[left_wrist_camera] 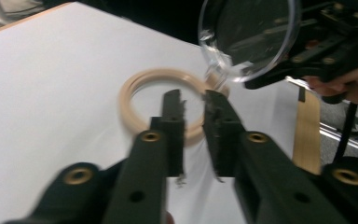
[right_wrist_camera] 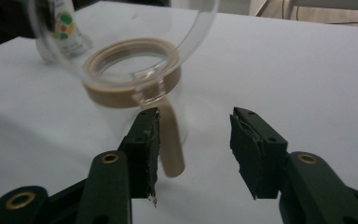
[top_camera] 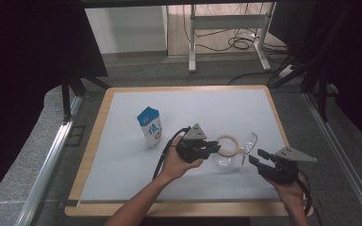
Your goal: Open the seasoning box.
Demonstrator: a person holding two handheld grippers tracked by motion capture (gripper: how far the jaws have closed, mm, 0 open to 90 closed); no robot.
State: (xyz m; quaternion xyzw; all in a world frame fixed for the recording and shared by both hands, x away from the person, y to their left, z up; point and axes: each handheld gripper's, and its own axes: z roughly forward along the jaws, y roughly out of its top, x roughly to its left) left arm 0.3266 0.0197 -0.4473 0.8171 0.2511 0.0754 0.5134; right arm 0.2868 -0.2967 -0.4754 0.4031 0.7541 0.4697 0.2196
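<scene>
A clear glass jar (top_camera: 224,159) stands mid-table with a beige seal ring (top_camera: 227,145) on its mouth. Its clear hinged lid (top_camera: 249,141) stands tipped up on the right side. My left gripper (top_camera: 215,147) sits at the ring's left edge. In the left gripper view its jaws (left_wrist_camera: 193,100) lie over the near arc of the ring (left_wrist_camera: 135,93), a narrow gap apart, with nothing clearly pinched. My right gripper (top_camera: 257,157) hovers just right of the lid, open wide. In the right gripper view the lid (right_wrist_camera: 121,28) and a beige tab (right_wrist_camera: 172,140) hang just ahead of its left jaw, not gripped (right_wrist_camera: 193,121).
A blue and white carton (top_camera: 150,126) stands upright left of the jar, close behind my left hand. The white mat (top_camera: 122,174) lies on a wood-edged table (top_camera: 92,141). Cables and a desk frame (top_camera: 226,28) are on the floor beyond.
</scene>
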